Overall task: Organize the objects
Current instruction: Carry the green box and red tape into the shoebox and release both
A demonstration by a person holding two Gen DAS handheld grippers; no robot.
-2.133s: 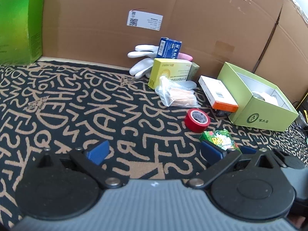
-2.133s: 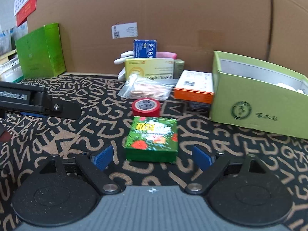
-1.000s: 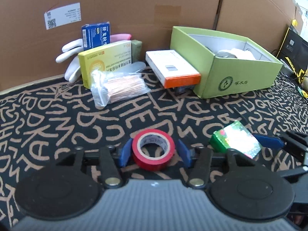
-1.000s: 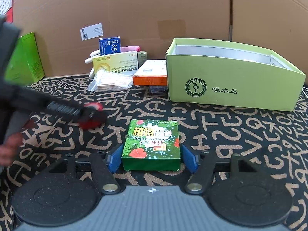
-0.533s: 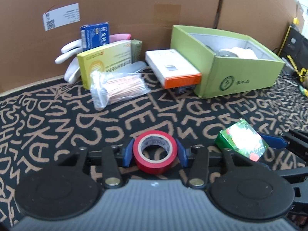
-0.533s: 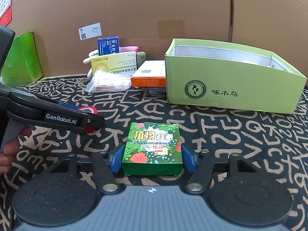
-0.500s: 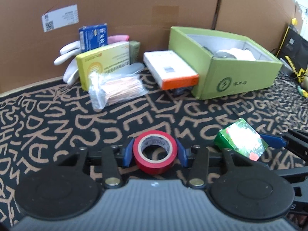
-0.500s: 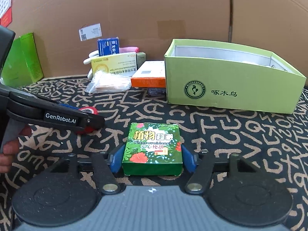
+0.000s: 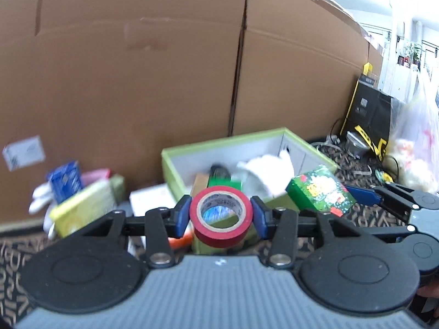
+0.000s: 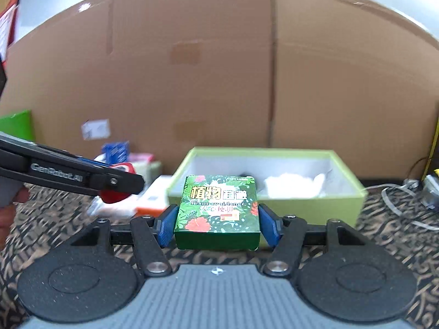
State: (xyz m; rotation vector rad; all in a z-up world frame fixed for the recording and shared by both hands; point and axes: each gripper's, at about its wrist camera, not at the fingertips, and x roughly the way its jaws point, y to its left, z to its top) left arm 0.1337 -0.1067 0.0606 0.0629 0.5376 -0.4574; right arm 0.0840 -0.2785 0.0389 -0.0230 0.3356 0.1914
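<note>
My left gripper point(image 9: 221, 213) is shut on a red tape roll point(image 9: 221, 225), held off the mat in front of the open light-green box point(image 9: 175, 159). My right gripper point(image 10: 218, 223) is shut on a small dark-green floral carton point(image 10: 218, 213), also lifted and facing the same light-green box point(image 10: 343, 205). In the left wrist view the floral carton point(image 9: 319, 193) hangs at the right by the box's near corner. In the right wrist view the left gripper's arm point(image 10: 68, 176) crosses from the left with the tape roll point(image 10: 115, 196). A white glove point(image 9: 266, 172) and dark items lie inside the box.
A tall cardboard wall point(image 9: 137, 68) backs the patterned mat point(image 10: 397, 235). Left of the box lie an orange-edged white carton point(image 9: 151, 197), a yellow carton point(image 9: 82, 208), a blue carton point(image 9: 64, 181) and white gloves point(image 9: 38, 194). Cables point(image 10: 406, 205) and a plastic bag point(image 9: 414, 150) sit at the right.
Both grippers have risen off the mat with their loads and moved toward the light-green box, so its inside now shows. The tape roll and the floral carton stay gripped.
</note>
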